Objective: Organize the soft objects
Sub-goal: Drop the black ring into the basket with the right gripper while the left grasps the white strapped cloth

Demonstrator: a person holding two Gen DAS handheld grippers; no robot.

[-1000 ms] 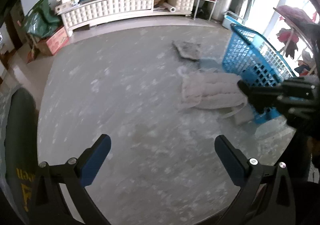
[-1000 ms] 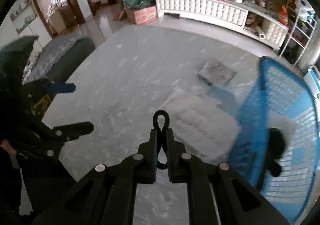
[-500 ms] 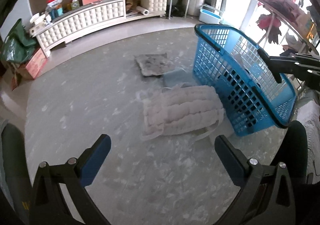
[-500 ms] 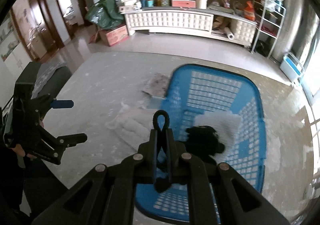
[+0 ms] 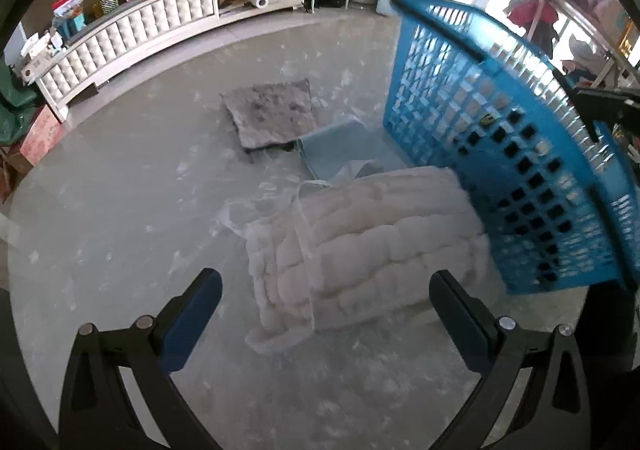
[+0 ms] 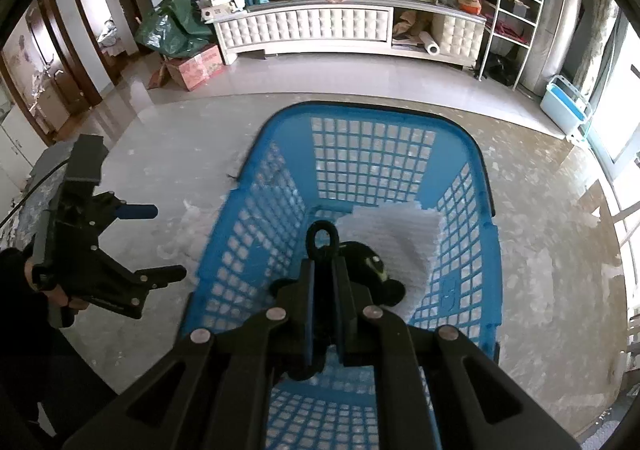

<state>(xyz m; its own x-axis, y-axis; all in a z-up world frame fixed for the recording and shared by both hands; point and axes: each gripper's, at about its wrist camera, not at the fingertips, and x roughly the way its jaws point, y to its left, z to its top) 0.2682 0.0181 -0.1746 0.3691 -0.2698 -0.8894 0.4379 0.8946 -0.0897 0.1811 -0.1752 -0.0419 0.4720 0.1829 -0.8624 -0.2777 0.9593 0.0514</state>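
The blue plastic lattice basket [image 6: 372, 185] is gripped at its near rim by the right gripper [image 6: 322, 290], jaws pinched tight, with a white pad and a black item already inside. Next up looks like the cream quilted cushion [image 5: 360, 246], lying on the floor against the basket's side, with the left gripper [image 5: 326, 300] hovering above it, jaws spread wide and empty, so a lowering and a pinch are probably needed.

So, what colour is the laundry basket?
Bright blue plastic lattice; the laundry basket shows best in the right wrist view.

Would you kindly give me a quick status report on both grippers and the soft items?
Left gripper open, empty, above white quilted cushion on floor. Right gripper shut on black loop, over blue plastic basket holding white folded cloth. Nothing blocking.
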